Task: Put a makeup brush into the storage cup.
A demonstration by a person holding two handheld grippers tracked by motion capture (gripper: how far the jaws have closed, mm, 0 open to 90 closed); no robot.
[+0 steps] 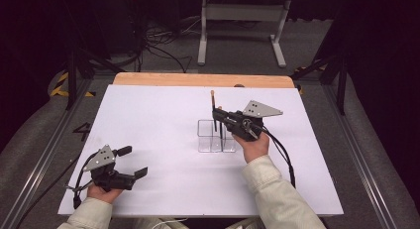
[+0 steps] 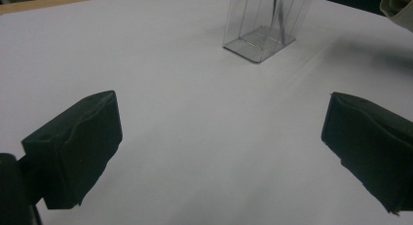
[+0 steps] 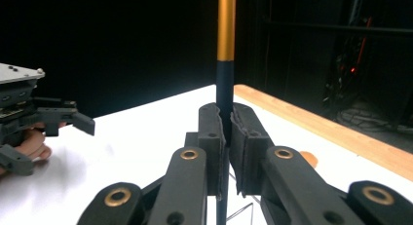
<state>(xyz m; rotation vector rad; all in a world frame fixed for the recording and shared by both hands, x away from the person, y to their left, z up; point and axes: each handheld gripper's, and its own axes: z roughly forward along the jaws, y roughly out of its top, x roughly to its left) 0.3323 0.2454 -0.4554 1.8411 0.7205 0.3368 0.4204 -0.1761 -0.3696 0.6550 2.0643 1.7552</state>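
White tabletop (image 1: 148, 120) carries a clear divided holder (image 1: 216, 136) right of centre. Above it the right gripper (image 1: 216, 113) pinches an upright pen (image 1: 213, 110); tilting could catch a divider. Near left, the left gripper (image 1: 132, 162) rests spread.

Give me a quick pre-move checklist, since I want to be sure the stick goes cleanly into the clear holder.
1. Right gripper shut on the black-and-yellow stick: ok.
2. Stick upright in the jaws: ok.
3. Stick's lower end above or inside a compartment of the clear holder: cannot tell which.
4. Holder standing upright on the white table: ok.
5. Left gripper open, resting apart from the holder: ok.
6. Right gripper's cable away from the holder: ok.
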